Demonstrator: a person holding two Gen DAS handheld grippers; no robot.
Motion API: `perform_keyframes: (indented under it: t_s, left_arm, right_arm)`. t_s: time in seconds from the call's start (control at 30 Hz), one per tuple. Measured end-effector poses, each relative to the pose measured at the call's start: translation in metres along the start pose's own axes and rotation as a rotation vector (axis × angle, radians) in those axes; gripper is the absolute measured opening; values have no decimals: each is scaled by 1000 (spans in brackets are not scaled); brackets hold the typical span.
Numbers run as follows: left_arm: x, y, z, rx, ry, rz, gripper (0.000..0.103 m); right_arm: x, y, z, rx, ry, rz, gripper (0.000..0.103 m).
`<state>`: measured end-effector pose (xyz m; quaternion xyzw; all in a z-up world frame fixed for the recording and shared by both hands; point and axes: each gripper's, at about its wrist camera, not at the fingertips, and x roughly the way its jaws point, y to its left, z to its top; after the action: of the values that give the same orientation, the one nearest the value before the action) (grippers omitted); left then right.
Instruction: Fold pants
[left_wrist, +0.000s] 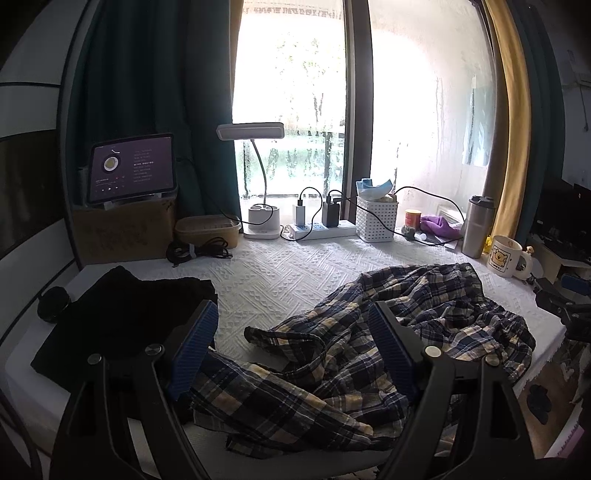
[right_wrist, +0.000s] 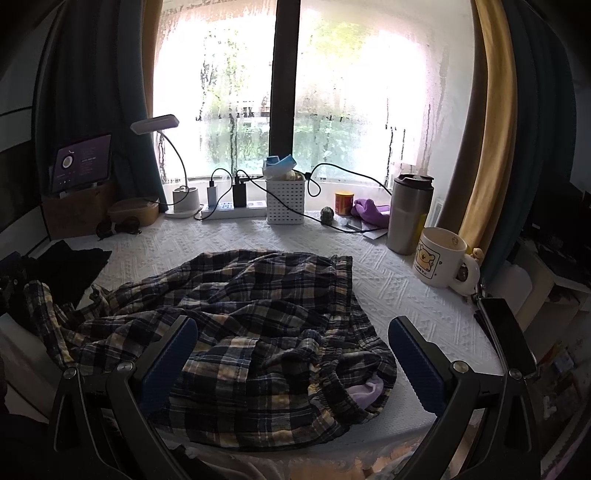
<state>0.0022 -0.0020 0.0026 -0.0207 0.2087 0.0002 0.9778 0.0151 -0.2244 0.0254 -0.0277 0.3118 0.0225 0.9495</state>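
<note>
Crumpled plaid pants (left_wrist: 369, 332) in navy, cream and white lie in a heap on the white textured tabletop (left_wrist: 280, 269). My left gripper (left_wrist: 295, 314) hovers open just above their left part, blue pads wide apart, nothing pinched. In the right wrist view the same pants (right_wrist: 236, 317) spread across the middle, elastic waistband (right_wrist: 332, 380) bunched at the near right. My right gripper (right_wrist: 291, 328) is open over the near edge of the cloth, holding nothing. The right tool's dark frame (left_wrist: 565, 299) shows at the right edge of the left wrist view.
A black folded garment (left_wrist: 125, 317) lies to the left of the pants. Along the window stand a tablet (left_wrist: 133, 168) on a cardboard box, a desk lamp (left_wrist: 255, 177), a power strip with chargers (left_wrist: 321, 229), a white basket (left_wrist: 376, 218), a steel tumbler (right_wrist: 408, 214) and a bear mug (right_wrist: 441, 258).
</note>
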Motion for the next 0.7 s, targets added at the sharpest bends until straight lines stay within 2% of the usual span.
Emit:
perform_keyframes:
  t_s: [0.7]
  left_arm:
    - [-2,-4,-2,11,-5,-5,83]
  right_arm:
    - [-2,4,2,-12,-6,15,103]
